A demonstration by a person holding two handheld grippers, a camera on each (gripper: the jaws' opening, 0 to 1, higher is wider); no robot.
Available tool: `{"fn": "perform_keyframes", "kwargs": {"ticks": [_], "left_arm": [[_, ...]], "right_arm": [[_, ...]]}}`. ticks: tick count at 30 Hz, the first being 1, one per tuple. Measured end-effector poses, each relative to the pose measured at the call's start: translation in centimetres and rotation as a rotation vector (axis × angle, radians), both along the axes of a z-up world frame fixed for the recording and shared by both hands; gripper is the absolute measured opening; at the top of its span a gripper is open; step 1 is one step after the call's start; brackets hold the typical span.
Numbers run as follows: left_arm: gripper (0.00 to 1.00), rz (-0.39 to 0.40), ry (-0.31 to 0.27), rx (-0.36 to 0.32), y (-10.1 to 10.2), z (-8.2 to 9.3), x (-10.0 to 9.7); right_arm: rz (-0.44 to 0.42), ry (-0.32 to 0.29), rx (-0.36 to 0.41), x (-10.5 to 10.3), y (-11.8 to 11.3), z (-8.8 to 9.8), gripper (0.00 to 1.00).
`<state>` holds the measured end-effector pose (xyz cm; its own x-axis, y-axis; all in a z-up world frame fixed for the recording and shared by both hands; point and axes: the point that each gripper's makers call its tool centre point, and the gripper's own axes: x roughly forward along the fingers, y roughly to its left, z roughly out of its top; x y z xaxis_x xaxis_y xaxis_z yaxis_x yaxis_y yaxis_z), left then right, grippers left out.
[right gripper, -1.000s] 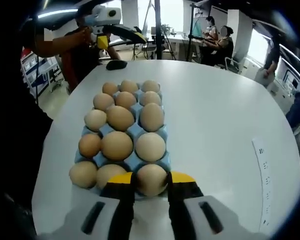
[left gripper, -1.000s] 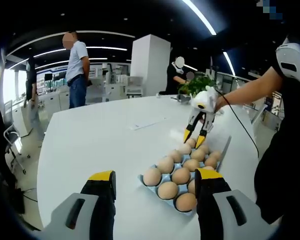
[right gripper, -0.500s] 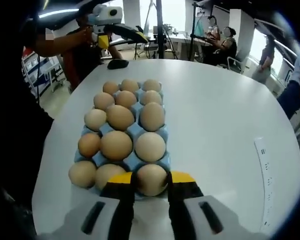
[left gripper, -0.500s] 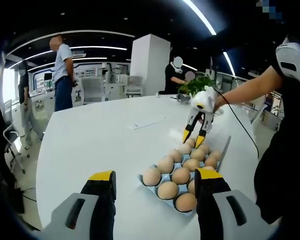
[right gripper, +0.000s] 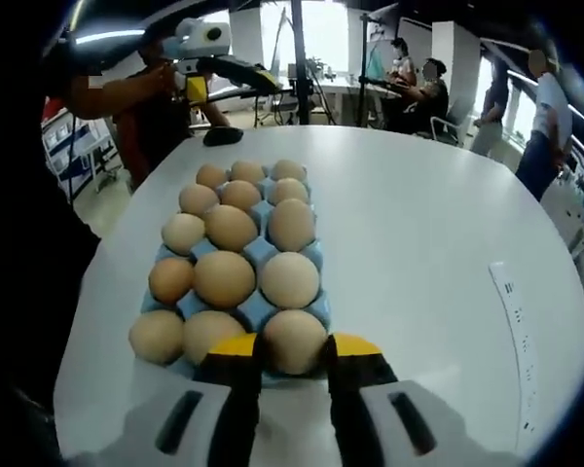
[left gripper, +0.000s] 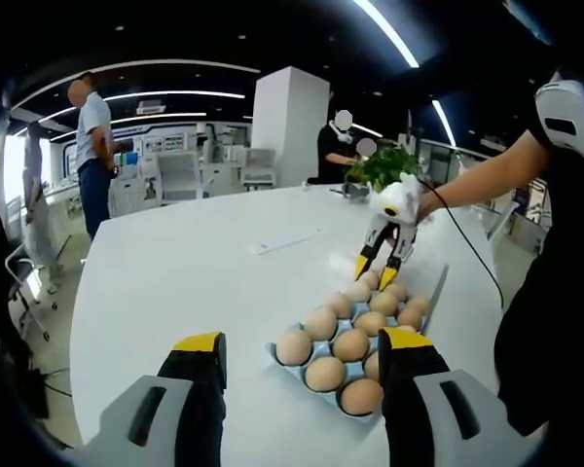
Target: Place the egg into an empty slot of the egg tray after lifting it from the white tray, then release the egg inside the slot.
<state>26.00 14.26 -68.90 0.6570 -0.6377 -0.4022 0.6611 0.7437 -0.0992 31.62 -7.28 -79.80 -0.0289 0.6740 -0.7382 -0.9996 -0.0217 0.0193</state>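
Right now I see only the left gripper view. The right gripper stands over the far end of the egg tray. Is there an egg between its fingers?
Observer: Yes. In the right gripper view the right gripper has one finger on each side of the egg in a corner slot of the egg tray. I cannot tell whether they press it.
Operator: Does any slot look empty from there?
Observer: No. I count fifteen eggs, three by five, and every slot that I can see holds one.
Operator: Is something on the table at my end of the tray?
Observer: A small black object lies on the table just past that end.
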Motion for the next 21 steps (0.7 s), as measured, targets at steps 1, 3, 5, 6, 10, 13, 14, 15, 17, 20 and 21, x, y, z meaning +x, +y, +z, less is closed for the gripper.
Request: {"fn": "perform_keyframes", "kwargs": {"ticks": [1, 3, 5, 6, 10, 13, 14, 15, 17, 20, 21], "left_arm": [[0.64, 0.001, 0.0, 0.0, 0.03, 0.01, 0.01], [0.64, 0.002, -0.001, -0.001, 0.09, 0.05, 0.02], [0.64, 0.003, -0.003, 0.0, 0.06, 0.1, 0.04], [0.64, 0.002, -0.002, 0.0, 0.03, 0.11, 0.04], [0.64, 0.0, -0.007, -0.001, -0.01, 0.24, 0.12], [0.64, 0.001, -0.008, -0.002, 0.0, 0.29, 0.13], [0.64, 0.001, -0.009, 0.0, 0.02, 0.29, 0.09], [0.64, 0.001, -0.009, 0.002, 0.07, 0.27, 0.05], [0.64, 0.005, -0.009, -0.001, 0.22, 0.3, 0.02], [0.64, 0.008, -0.01, 0.0, 0.33, 0.31, -0.01], [0.64, 0.008, -0.011, 0.0, 0.28, 0.33, -0.03]], "right_arm": [[-0.002, -0.006, 0.009, 0.11, 0.07, 0.15, 0.27], [-0.008, -0.011, 0.026, 0.28, 0.22, 0.23, 0.27], [-0.012, -0.013, 0.034, 0.29, 0.2, 0.19, 0.27], [-0.015, -0.012, 0.038, 0.3, 0.21, 0.19, 0.27], [-0.03, -0.014, 0.046, 0.5, 0.18, 0.17, 0.29], [-0.045, -0.011, 0.06, 0.53, 0.25, 0.24, 0.29], [-0.06, -0.005, 0.074, 0.56, 0.23, 0.26, 0.29], [-0.063, -0.006, 0.079, 0.6, 0.21, 0.27, 0.29], [-0.071, -0.008, 0.096, 0.59, 0.12, 0.35, 0.29], [-0.113, -0.003, 0.134, 0.92, -0.12, 0.56, 0.32], [-0.12, 0.003, 0.134, 0.94, -0.39, 0.52, 0.33]]}}
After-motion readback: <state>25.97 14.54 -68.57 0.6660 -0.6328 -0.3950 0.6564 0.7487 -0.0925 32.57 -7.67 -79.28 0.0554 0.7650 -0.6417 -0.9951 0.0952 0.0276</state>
